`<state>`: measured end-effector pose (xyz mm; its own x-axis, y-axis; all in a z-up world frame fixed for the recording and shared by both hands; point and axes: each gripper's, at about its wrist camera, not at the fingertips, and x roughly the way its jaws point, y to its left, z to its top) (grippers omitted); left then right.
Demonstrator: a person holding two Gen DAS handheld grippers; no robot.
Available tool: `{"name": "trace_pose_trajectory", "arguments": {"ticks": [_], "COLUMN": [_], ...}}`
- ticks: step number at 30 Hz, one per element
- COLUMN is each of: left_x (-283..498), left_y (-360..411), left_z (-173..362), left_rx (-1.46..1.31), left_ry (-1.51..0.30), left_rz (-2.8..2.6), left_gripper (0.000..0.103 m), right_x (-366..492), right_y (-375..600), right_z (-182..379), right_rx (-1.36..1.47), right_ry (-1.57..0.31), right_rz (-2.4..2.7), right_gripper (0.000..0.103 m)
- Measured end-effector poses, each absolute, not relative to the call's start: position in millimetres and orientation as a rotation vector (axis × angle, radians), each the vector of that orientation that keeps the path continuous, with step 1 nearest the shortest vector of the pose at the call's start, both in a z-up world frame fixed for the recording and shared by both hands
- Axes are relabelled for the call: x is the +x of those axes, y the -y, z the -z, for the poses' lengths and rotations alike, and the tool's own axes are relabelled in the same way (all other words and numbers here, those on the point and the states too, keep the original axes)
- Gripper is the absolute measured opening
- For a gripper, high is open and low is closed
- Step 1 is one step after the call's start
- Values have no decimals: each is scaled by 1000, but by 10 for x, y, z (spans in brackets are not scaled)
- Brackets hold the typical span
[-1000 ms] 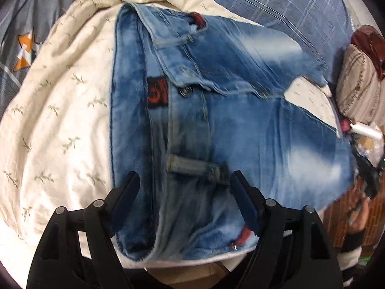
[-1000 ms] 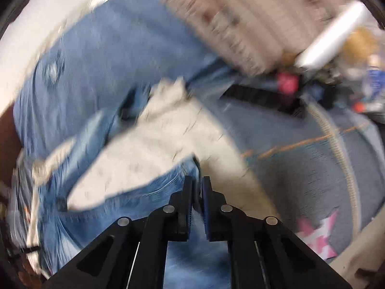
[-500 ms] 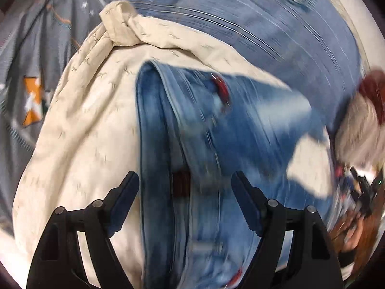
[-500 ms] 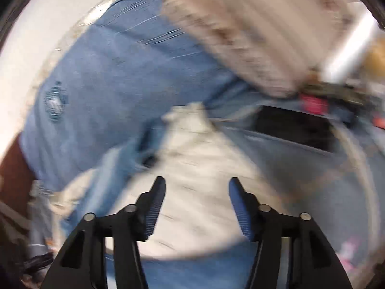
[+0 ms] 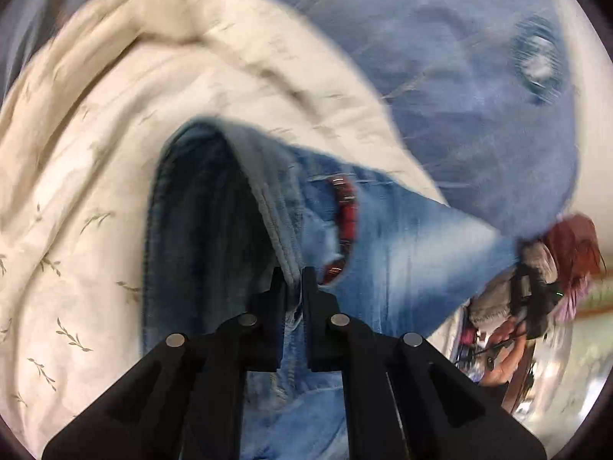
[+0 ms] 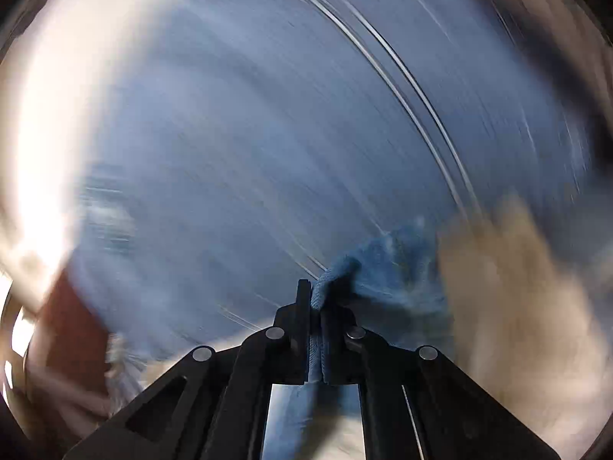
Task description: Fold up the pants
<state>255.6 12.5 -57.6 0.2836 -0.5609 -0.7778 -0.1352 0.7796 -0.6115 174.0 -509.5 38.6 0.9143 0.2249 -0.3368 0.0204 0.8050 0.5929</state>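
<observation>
Both grippers are now gripping the pants [image 5: 387,253], one at each end, so the denim is being carried as a span rather than a bundle.

Left gripper [image 5: 293,287]: its jaws have just been closing and are now clamping on the waistband seam, close to the red label [image 5: 346,211]. I am taking the thick stitched edge because it should give a firm hold where thin cloth might slip. The waistband is arching up from the cream bedcover [image 5: 95,176], so the pants are partly lifted off the bed, not lying flat.

Right gripper [image 6: 314,299]: its jaws have also just been closing, and a fold of blue denim is pinched between them, sticking out above the tips. This view is heavily blurred; which part of the pants I am holding there I cannot tell.

A blue checked quilt [image 5: 440,88] is lying beyond the bedcover.

Judgement: holding two points apart is setting up a fold across the garment; keeping tension even should matter most.
</observation>
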Motion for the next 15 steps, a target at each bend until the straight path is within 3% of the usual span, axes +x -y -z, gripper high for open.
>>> {"name": "trace_pose_trajectory", "arguments": {"ticks": [2,6,7,11,13,15], "left_x": [2496,2468,2431,2308,2307,2385], "left_y": [-63,-106,-170,-399,-494,-499], "left_z": [540,876,908,774,573,488], "left_rx": [-593,-590,-604,-653,-645,-657], "left_ry": [-1257,-1343,-1356,-1333,-1269,-1240], "left_rz": [307,231,230,229,203,203], "left_gripper": [4,6,9,14,22,44], "right_x": [1590,1422,1341,896,812,878], "right_y": [5131,5504,5556,5804,5892,5909], "right_z": [-310,740,894,1038,874,713], "right_rx": [566,693,725,850,824,790], "right_ry": [-456,-790,-819,-739,-690,-658], "right_rz": [-52,106,110,126,143,168], "right_gripper": [4,6,14,23,47,62]}}
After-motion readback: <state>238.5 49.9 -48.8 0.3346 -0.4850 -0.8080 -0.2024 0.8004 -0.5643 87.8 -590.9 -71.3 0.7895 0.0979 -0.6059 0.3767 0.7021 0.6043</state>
